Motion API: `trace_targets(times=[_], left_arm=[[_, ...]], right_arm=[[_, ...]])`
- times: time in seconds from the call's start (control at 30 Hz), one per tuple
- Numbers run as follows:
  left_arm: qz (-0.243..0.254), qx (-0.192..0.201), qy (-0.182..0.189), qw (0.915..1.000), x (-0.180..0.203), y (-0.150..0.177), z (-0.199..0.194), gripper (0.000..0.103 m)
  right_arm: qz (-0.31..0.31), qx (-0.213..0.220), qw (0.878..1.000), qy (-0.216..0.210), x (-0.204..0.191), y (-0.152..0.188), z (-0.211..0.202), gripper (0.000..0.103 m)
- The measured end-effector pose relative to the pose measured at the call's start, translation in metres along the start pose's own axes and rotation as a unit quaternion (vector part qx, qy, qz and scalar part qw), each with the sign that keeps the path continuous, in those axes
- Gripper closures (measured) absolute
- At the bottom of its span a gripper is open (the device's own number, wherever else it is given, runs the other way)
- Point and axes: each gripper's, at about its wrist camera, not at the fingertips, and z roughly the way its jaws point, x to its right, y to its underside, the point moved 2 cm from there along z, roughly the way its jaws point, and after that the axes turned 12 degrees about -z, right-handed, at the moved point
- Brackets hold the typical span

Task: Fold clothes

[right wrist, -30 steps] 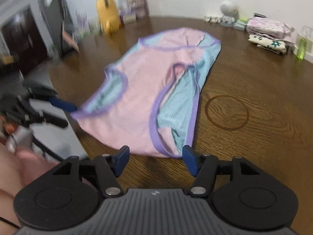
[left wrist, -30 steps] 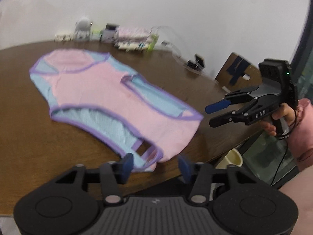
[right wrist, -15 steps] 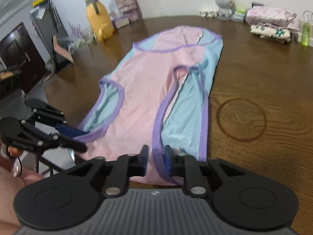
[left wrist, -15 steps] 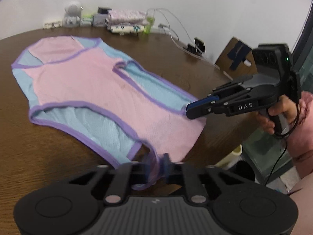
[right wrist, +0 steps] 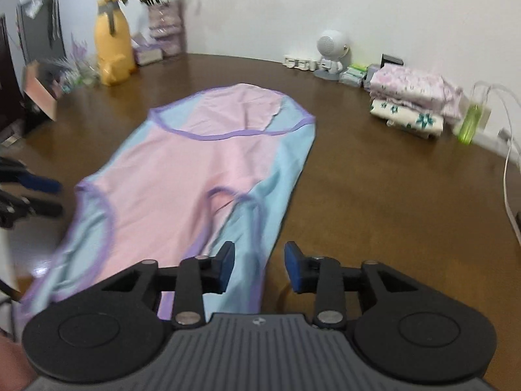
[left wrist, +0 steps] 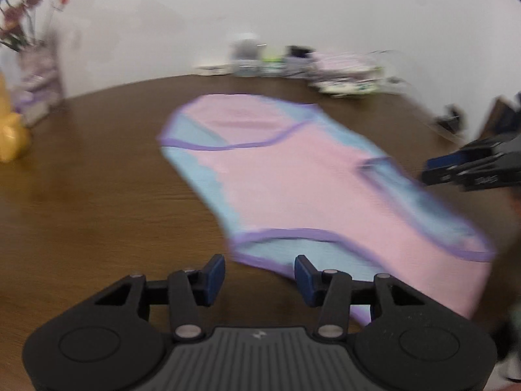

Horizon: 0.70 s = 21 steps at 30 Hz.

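Observation:
A pink and light-blue sleeveless top (left wrist: 293, 182) with purple trim lies spread flat on the brown wooden table (left wrist: 97, 202); it also shows in the right wrist view (right wrist: 202, 179). My left gripper (left wrist: 259, 277) is open and empty, just above the garment's near left edge. My right gripper (right wrist: 259, 268) is open and empty, over the near right hem. The right gripper also shows at the right edge of the left wrist view (left wrist: 469, 169), and the left gripper at the left edge of the right wrist view (right wrist: 29, 192).
A stack of folded clothes (right wrist: 413, 97), a green bottle (right wrist: 470, 123), a white round speaker (right wrist: 330, 52) and cables (right wrist: 506, 169) stand at the back right. A yellow jug (right wrist: 112, 52) and a flower vase (right wrist: 164, 29) stand back left.
Both grippers were shut on the garment's near edge half a second ago; both have opened and let it go. The garment now lies further onto the table, and both cameras have shifted.

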Motion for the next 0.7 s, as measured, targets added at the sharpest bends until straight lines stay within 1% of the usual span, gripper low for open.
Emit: trace_targets(times=[0.03, 0.17, 0.2, 0.23, 0.27, 0.3, 0.33, 0.37, 0.43, 0.47, 0.57, 0.7], left_arm=[[-0.001, -0.003, 0.000, 1.0000, -0.001, -0.002, 0.004, 0.056], [0.001, -0.012, -0.001, 0.9999, -0.001, -0.006, 0.020, 0.058], [0.004, -0.011, -0.002, 0.9999, 0.000, -0.007, 0.023, 0.062], [0.008, -0.009, -0.002, 0.9999, 0.001, -0.008, 0.025, 0.082], [0.012, -0.007, -0.003, 0.9999, 0.002, -0.008, 0.027, 0.093], [0.020, -0.005, -0.002, 0.9998, 0.003, -0.008, 0.029, 0.100], [0.039, 0.003, -0.006, 0.9992, 0.007, -0.008, 0.027, 0.100], [0.068, 0.017, -0.016, 0.9974, 0.014, -0.007, 0.025, 0.101], [0.119, 0.039, -0.030, 0.9917, 0.025, -0.003, 0.020, 0.101], [0.135, 0.042, -0.029, 0.9895, 0.030, 0.000, 0.018, 0.101], [0.171, 0.041, -0.024, 0.9841, 0.042, 0.007, 0.017, 0.101], [0.197, 0.030, -0.032, 0.9794, 0.046, 0.016, 0.023, 0.101]], right_arm=[[-0.005, -0.003, 1.000, 0.004, 0.001, -0.004, 0.009, 0.067], [-0.006, -0.015, 1.000, 0.019, 0.005, -0.014, 0.035, 0.066], [-0.002, -0.016, 1.000, 0.017, 0.006, -0.015, 0.039, 0.070], [0.003, -0.015, 1.000, 0.013, 0.008, -0.016, 0.043, 0.075], [0.008, -0.014, 1.000, 0.009, 0.010, -0.016, 0.045, 0.092], [0.012, -0.013, 1.000, 0.007, 0.013, -0.017, 0.047, 0.100], [0.015, -0.013, 1.000, 0.013, 0.016, -0.016, 0.047, 0.100], [0.018, -0.014, 1.000, 0.019, 0.021, -0.016, 0.047, 0.100], [0.033, -0.018, 0.999, 0.032, 0.035, -0.011, 0.048, 0.100], [0.042, -0.020, 0.998, 0.036, 0.041, -0.009, 0.049, 0.100], [0.051, -0.027, 0.997, 0.042, 0.051, -0.003, 0.054, 0.100], [0.039, -0.028, 0.997, 0.058, 0.052, 0.000, 0.053, 0.100]])
